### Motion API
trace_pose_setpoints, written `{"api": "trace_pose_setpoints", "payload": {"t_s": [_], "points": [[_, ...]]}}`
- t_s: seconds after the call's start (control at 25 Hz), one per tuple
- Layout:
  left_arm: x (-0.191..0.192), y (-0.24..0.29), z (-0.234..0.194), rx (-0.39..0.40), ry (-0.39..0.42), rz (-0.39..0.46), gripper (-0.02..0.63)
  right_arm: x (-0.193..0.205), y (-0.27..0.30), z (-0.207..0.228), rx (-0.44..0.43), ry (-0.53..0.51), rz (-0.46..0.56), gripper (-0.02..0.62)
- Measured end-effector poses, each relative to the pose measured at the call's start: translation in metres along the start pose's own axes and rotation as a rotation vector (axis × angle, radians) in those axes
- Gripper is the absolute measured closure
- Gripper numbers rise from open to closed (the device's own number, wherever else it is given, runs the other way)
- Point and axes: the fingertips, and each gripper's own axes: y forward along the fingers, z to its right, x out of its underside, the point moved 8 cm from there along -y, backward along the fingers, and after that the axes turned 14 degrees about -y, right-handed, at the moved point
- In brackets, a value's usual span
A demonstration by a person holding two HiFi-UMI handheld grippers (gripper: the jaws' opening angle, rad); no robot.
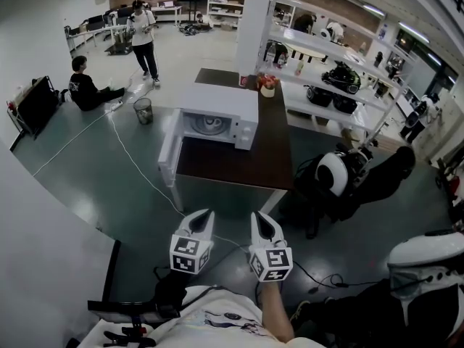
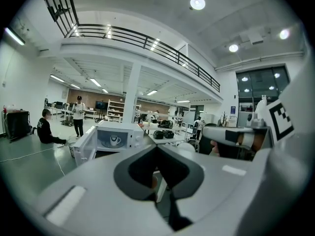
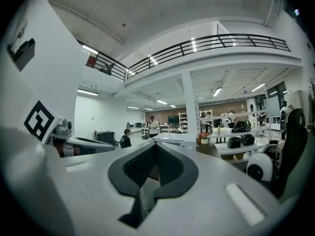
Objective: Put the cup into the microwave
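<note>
The left gripper and the right gripper are both clenched on nothing. The cup stands far ahead of them, inside the open microwave. I judge it light, stiff and breakable, best taken by the handle or rim. Only the left gripper view shows it clearly; in the head view the oven's inside is too small to read.

Dark brown tabletop at centre, with potted flowers on its far end at 12 o'clock. Waste bin on the floor at 10 o'clock, beside a white cable. Seated person and standing person farther out at 10 to 11 o'clock. White shelving at 2 o'clock.
</note>
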Motion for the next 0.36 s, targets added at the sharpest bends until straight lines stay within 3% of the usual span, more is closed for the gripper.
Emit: {"api": "trace_pose_setpoints", "payload": {"t_s": [0.36], "points": [[0.0025,-0.0022,-0.0051,-0.004,-0.001,-0.013,0.607,0.0011,0.0050,-0.0072,-0.011,0.015,-0.007,0.597]]}}
